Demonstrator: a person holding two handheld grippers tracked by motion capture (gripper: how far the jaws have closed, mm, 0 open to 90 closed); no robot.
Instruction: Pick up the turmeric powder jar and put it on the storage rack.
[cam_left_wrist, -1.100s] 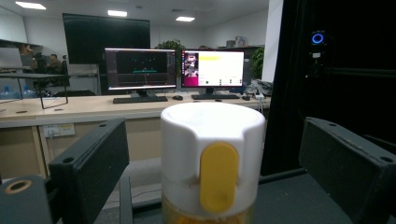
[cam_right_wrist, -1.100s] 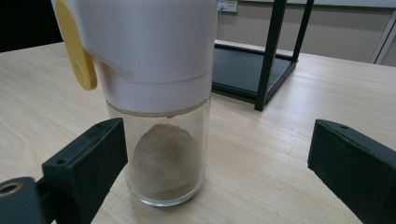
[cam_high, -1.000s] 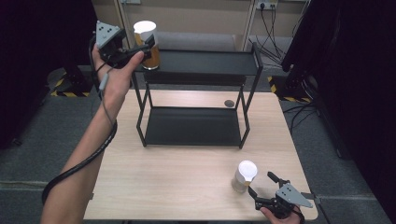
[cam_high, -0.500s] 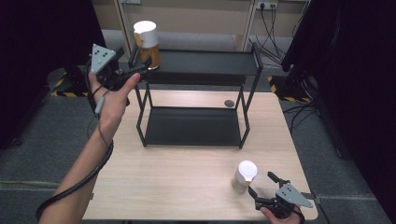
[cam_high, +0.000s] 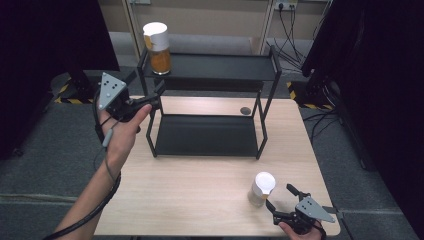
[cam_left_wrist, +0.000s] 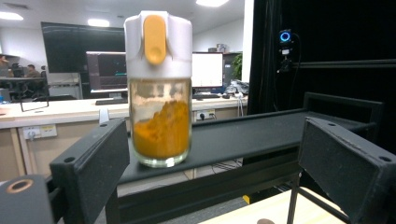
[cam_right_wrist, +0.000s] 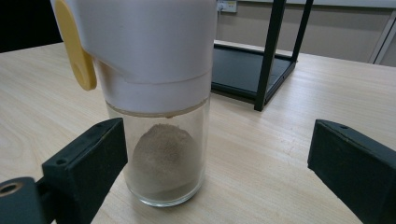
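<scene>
On the top shelf of the black rack (cam_high: 215, 67), at its left end, stands the orange spice jar (cam_high: 158, 48), upright with a white cap; the left gripper (cam_high: 148, 98) hangs off the rack's left side, below and in front of the jar, its jaws spread wide with nothing between them. Near the table's front right corner the pale spice jar (cam_high: 261, 189) stands upright on the light wooden table (cam_high: 200, 190), and the right gripper (cam_high: 281, 198) sits just beside it at the table's edge, jaws wide apart and clear of the glass. The table stands on grey floor, with dark curtains to either side and cables along the far wall.
</scene>
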